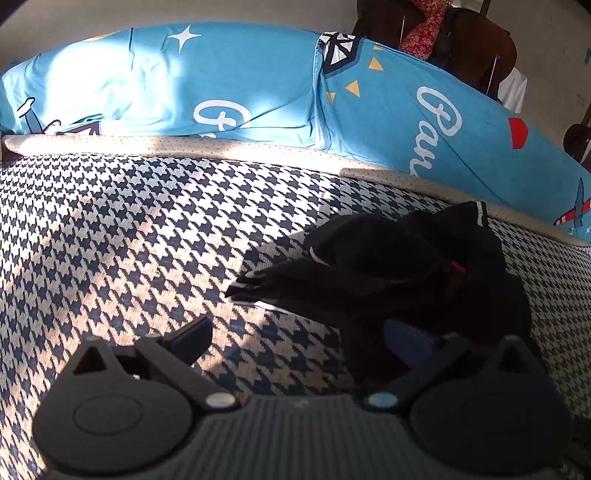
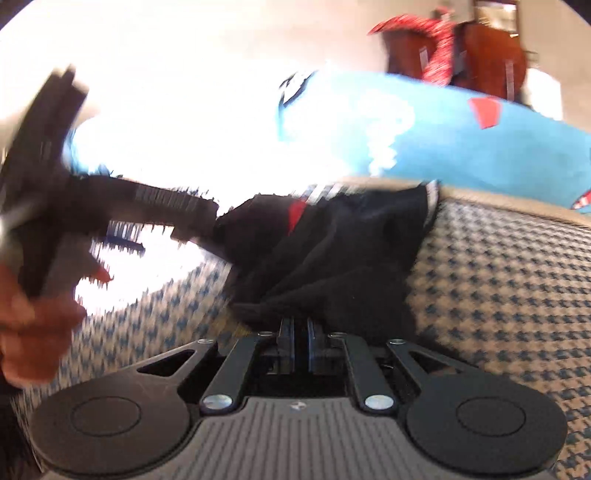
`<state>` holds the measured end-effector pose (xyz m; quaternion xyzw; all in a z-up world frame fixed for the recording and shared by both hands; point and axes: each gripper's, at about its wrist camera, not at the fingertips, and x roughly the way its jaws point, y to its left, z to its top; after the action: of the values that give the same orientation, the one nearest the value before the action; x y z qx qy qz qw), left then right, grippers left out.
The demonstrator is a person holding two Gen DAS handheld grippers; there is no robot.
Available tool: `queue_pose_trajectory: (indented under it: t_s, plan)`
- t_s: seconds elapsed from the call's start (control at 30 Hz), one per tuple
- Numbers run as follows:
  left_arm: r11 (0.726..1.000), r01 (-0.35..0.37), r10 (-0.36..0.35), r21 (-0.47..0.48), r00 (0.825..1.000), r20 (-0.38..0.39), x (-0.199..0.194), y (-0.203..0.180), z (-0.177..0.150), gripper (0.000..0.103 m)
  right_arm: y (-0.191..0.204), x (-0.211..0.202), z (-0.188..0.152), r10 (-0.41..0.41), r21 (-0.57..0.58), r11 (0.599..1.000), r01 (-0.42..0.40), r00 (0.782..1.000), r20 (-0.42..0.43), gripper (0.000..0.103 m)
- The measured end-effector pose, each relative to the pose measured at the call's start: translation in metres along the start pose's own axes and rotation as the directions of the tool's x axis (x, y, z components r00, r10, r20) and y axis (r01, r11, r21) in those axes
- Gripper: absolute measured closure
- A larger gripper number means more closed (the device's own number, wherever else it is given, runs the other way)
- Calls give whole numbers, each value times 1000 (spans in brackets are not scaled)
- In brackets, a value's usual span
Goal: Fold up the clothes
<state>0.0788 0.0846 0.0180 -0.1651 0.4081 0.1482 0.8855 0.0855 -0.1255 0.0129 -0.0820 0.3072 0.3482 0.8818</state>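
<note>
We see a black garment (image 1: pixel 399 266) with thin white trim and a red patch lying on a navy-and-cream houndstooth cover (image 1: pixel 129 229). Behind it, a bright blue sheet (image 1: pixel 229 77) carries white stars and script, yellow triangles and red shapes. Beyond, a red floral cloth (image 1: pixel 424 26).

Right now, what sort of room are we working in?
Probably a bedroom: the black garment lies on a houndstooth bedcover, with blue printed pillows along the far edge and clothes hanging behind.
</note>
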Motion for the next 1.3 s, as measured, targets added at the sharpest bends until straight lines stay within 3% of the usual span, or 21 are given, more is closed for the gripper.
queue_pose_trajectory:
  t_s: [0.17, 0.3, 0.53, 0.63, 0.73, 0.8, 0.93, 1.13, 1.17, 1.3]
  plan:
    - [1000, -2, 2, 20, 1000, -10, 3, -4, -3, 0, -28, -19, 16, -107, 107, 990, 94, 986, 124, 95]
    - [999, -3, 3, 39, 1000, -18, 5, -8, -6, 0, -55, -30, 24, -257, 205, 953, 221, 951, 169, 95]
    - [997, 14, -11, 75, 999, -38, 7, -17, -13, 0, -103, -37, 24, -517, 365, 806, 465, 854, 53, 94]
    - [995, 16, -12, 99, 999, -48, 9, -22, -16, 0, -112, -39, 21, -533, 394, 782, 484, 846, 18, 93]
    - [995, 17, -12, 103, 998, -55, 9, -24, -17, 0, -107, -44, 24, -554, 380, 780, 497, 831, 49, 83]
    - [995, 14, -8, 99, 998, -59, 10, -23, -17, 0, -101, -48, 26, -573, 360, 782, 509, 815, 91, 70]
    - [997, 5, 0, 81, 998, -64, 12, -18, -16, 0, -91, -53, 31, -540, 328, 819, 470, 826, 164, 68]
    - [997, -4, 9, 71, 998, -67, 16, -15, -14, 0, -71, -33, 26, -296, 199, 942, 271, 949, 111, 68]
    - [998, -6, 11, 69, 998, -67, 16, -14, -13, 0, -68, -29, 24, -261, 178, 954, 242, 961, 93, 66]
    - [998, -12, 16, 59, 997, -73, 20, -12, -12, 0, -53, -15, 15, -209, 80, 976, 205, 977, 42, 50]
